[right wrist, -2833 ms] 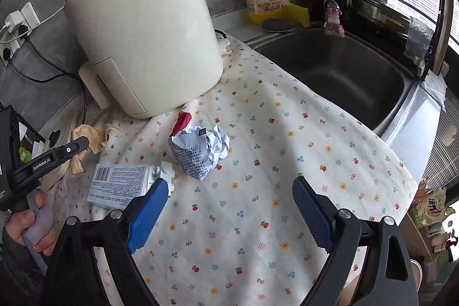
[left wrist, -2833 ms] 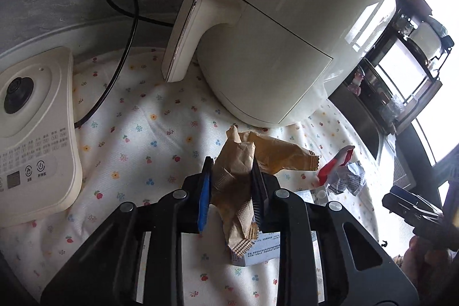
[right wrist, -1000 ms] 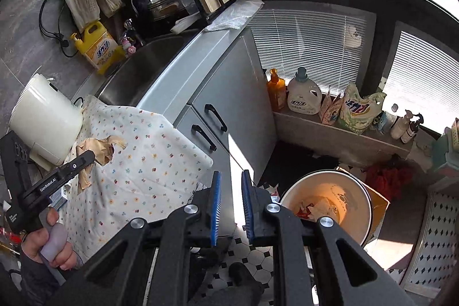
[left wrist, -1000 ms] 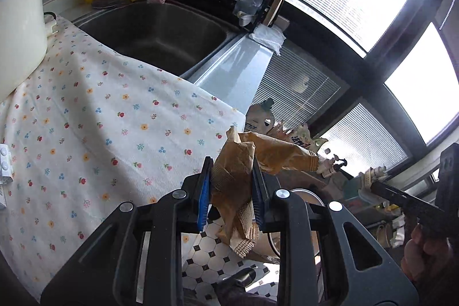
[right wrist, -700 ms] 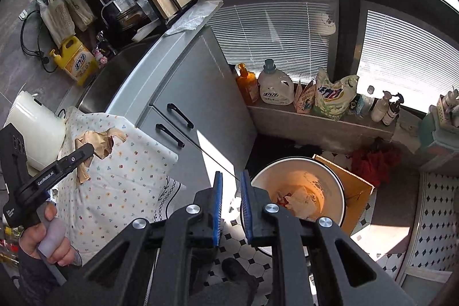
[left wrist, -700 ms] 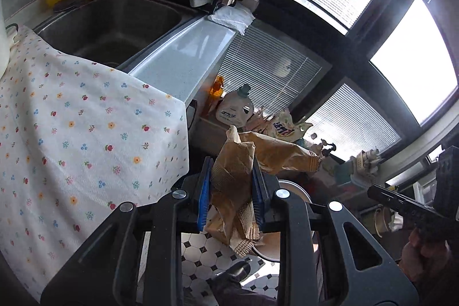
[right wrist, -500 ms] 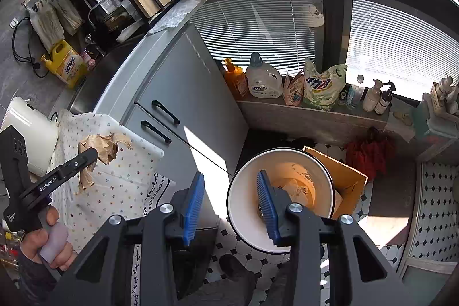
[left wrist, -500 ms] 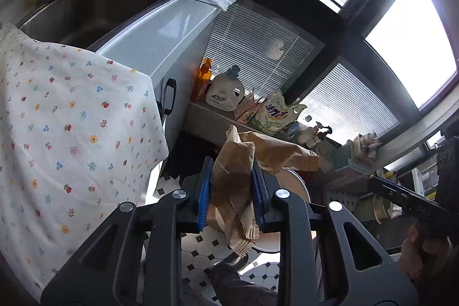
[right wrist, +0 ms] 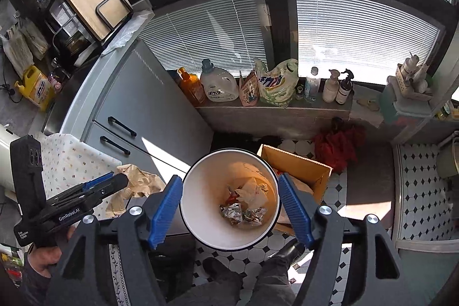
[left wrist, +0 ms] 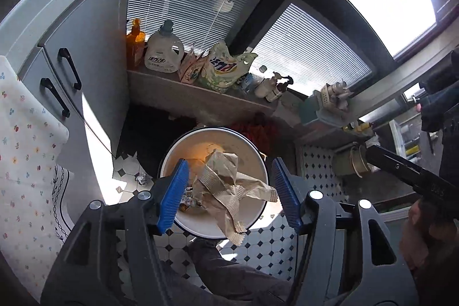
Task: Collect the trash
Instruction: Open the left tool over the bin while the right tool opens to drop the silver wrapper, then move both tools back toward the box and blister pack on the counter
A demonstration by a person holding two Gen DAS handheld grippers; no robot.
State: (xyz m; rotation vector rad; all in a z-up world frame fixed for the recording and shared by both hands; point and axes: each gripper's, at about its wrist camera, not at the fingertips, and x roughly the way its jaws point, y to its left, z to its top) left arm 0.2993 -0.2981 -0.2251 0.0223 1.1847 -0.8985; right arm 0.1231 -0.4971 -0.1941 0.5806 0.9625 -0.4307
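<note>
Below the left gripper (left wrist: pixel 229 191), a round white bin (left wrist: pixel 255 157) stood on the black-and-white tiled floor (left wrist: pixel 312 171). Its blue-padded jaws had just been opening and stood wide, no longer touching the crumpled brown paper bag (left wrist: pixel 226 185), which hung loose between them over the mouth of the bin. To the gripper's left, a flowered cloth (left wrist: pixel 25 148) draped over the counter edge, beside a grey cabinet (left wrist: pixel 94 53) with two black handles.

Beneath the right gripper (right wrist: pixel 231 208), the same bin (right wrist: pixel 200 208) showed crumpled paper and foil wrappers (right wrist: pixel 243 205) at its bottom. These jaws had also just been opening and stood wide with nothing between them. An open cardboard box (right wrist: pixel 298 162) sat just beyond the bin. Bottles and detergent bags (right wrist: pixel 275 82) lined a ledge beyond, under slatted blinds.
</note>
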